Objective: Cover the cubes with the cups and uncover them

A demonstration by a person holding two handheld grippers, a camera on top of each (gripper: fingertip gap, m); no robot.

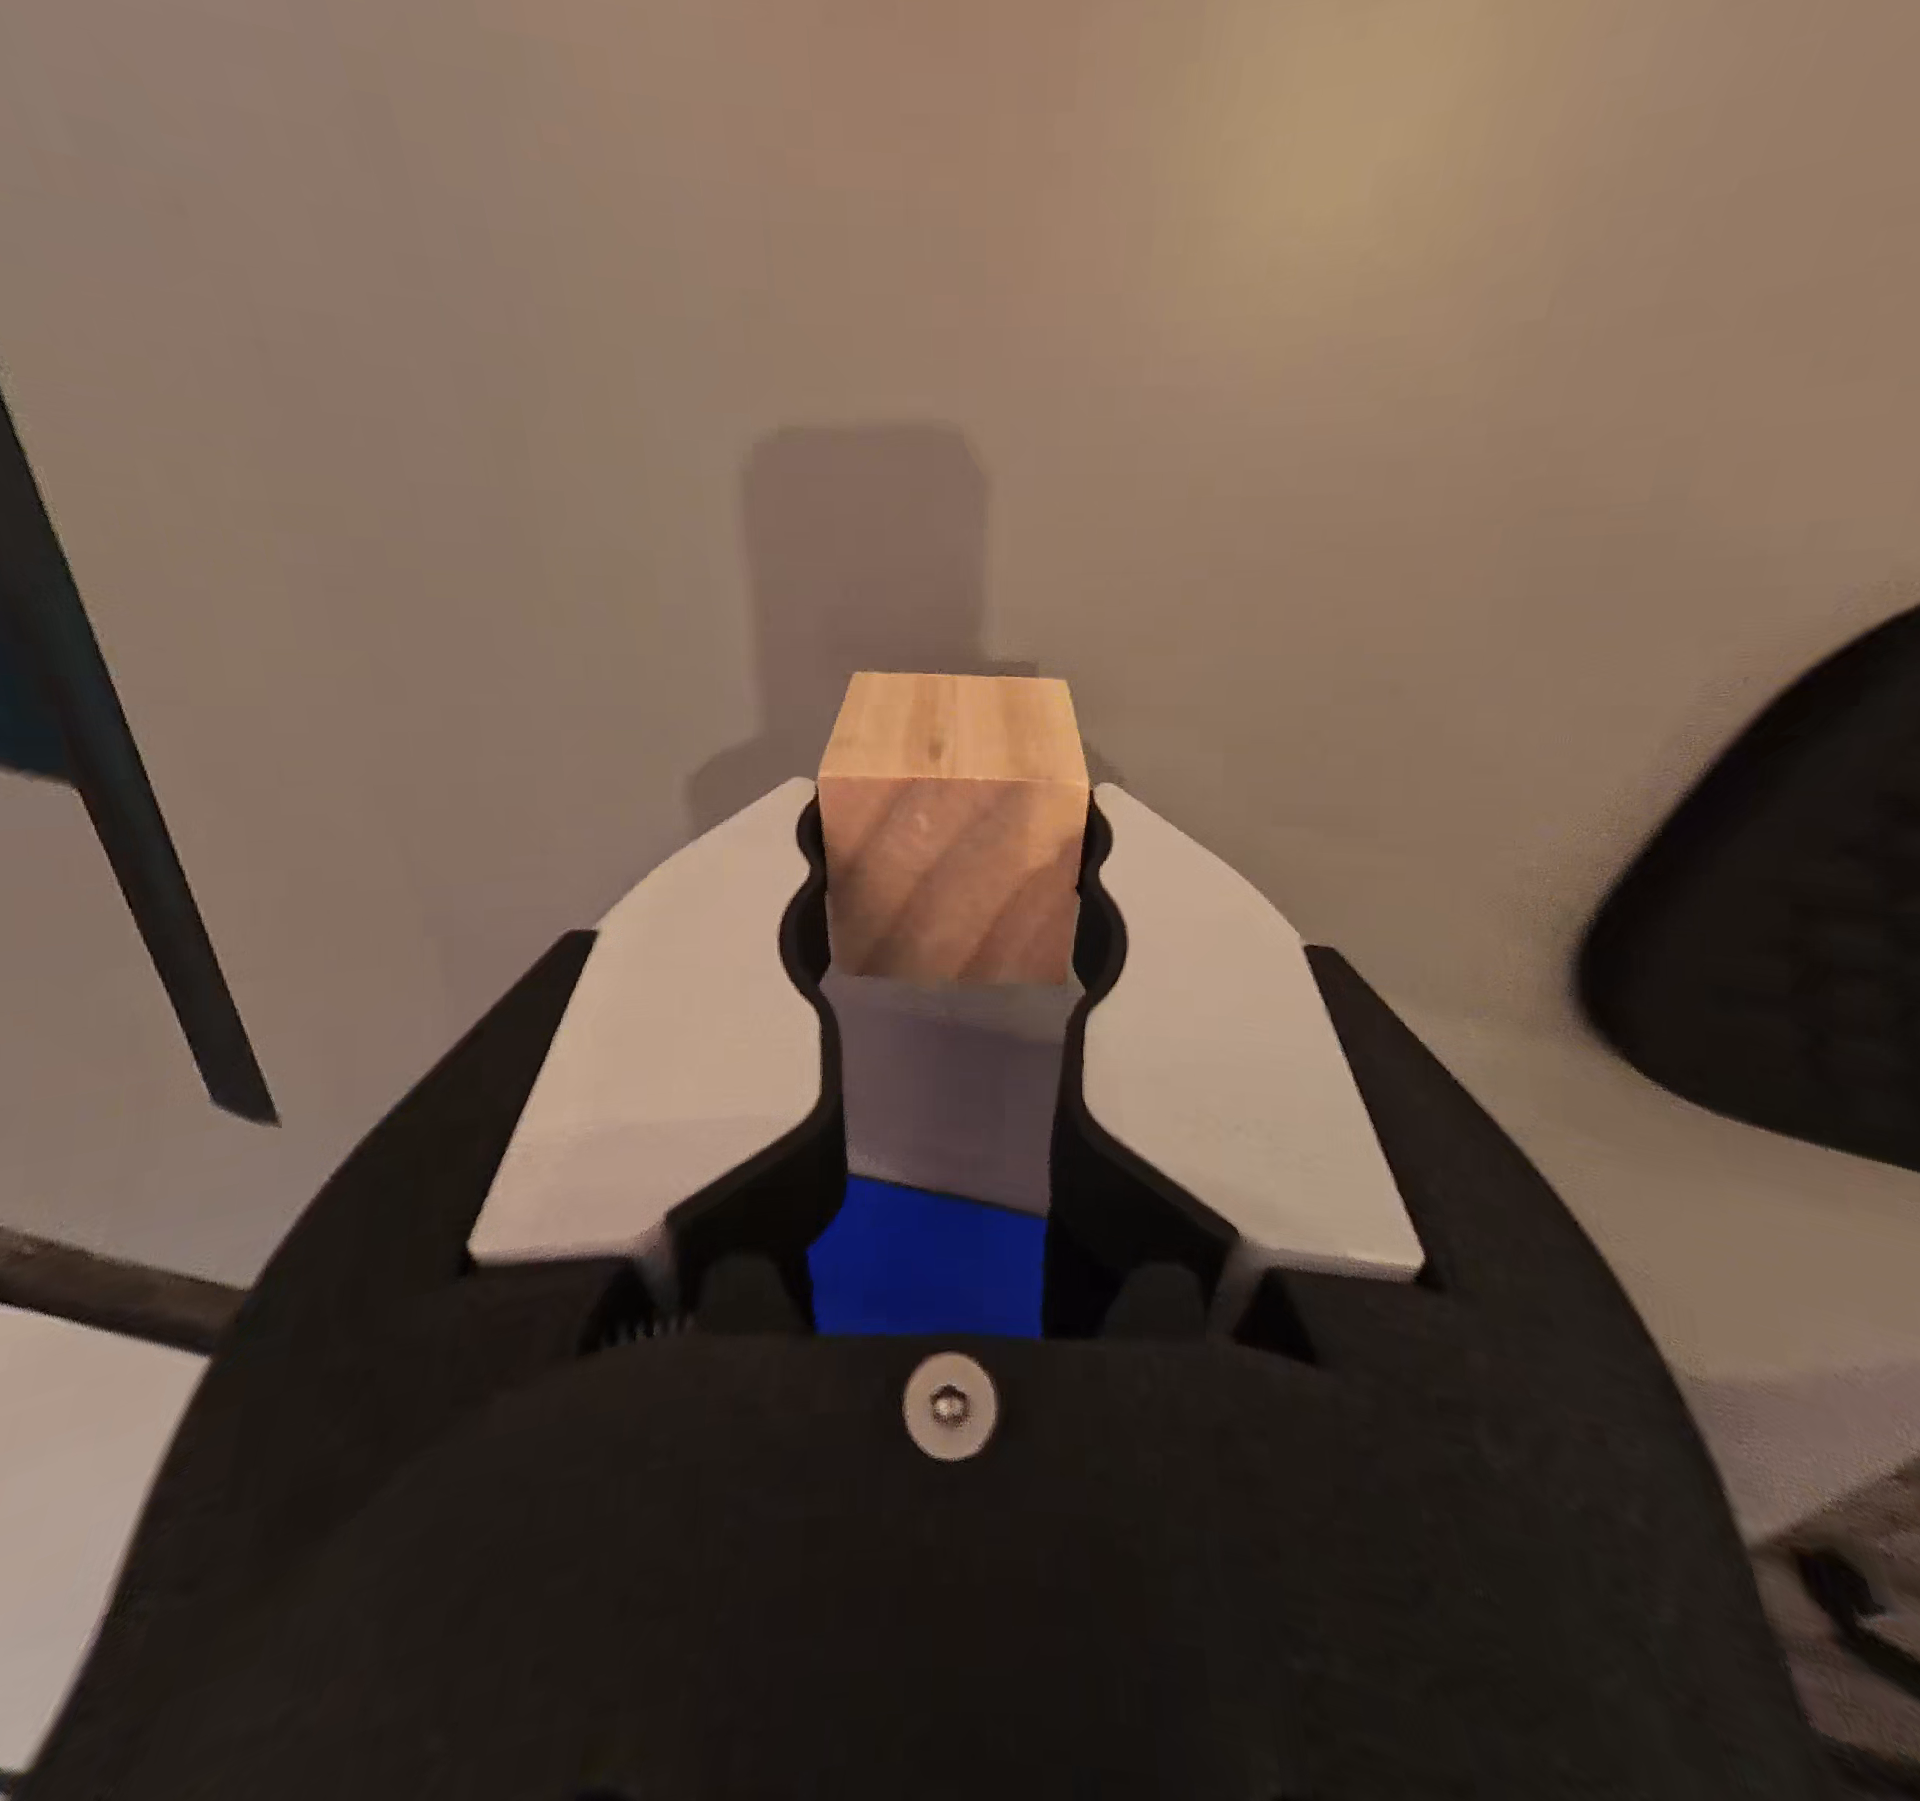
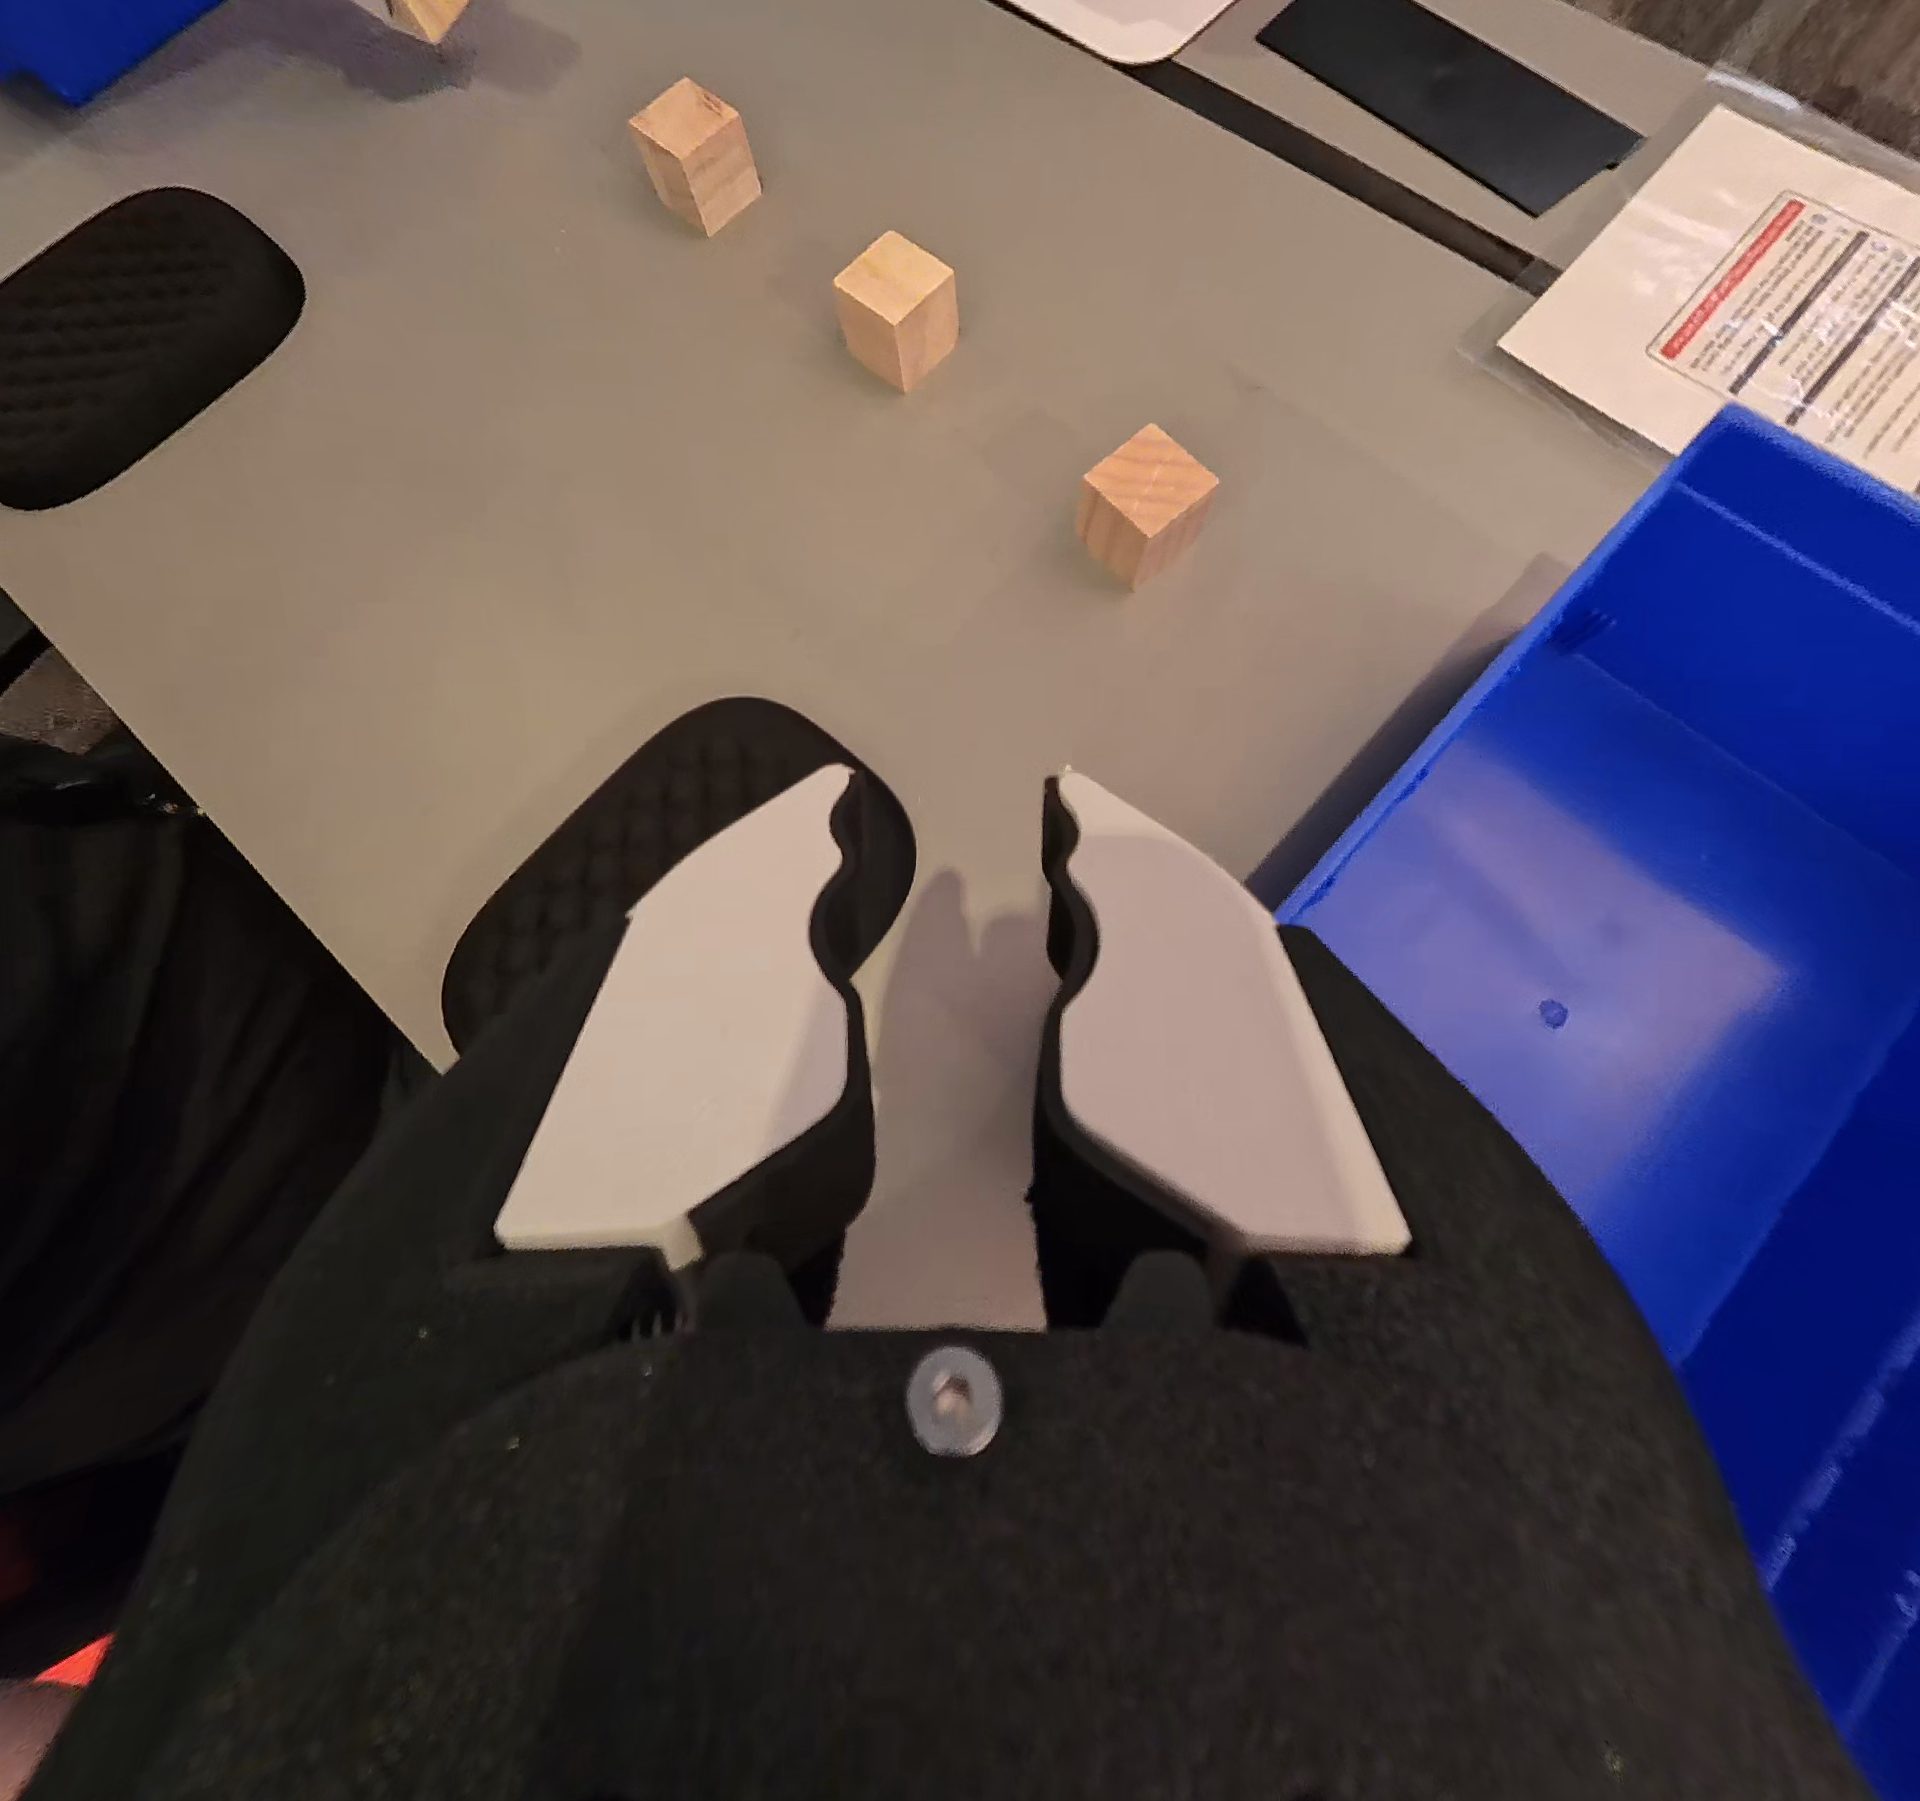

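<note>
My left gripper (image 1: 954, 821): clamped on 1 wooden cube (image 1: 954, 821), held above the tabletop's (image 2: 520, 463) far left corner. My right gripper (image 2: 951, 795): parted, empty, above the near edge. 3 loose cubes (image 2: 896, 309): diagonal row mid-tabletop. Blue bin (image 2: 1621, 920): right edge.

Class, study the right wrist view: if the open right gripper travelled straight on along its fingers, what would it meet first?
Probably the grey table just beyond the right gripper, since it points downward. Skimming the surface instead, the nearest wooden cube lies slightly right of its line; depth is unclear.
</note>
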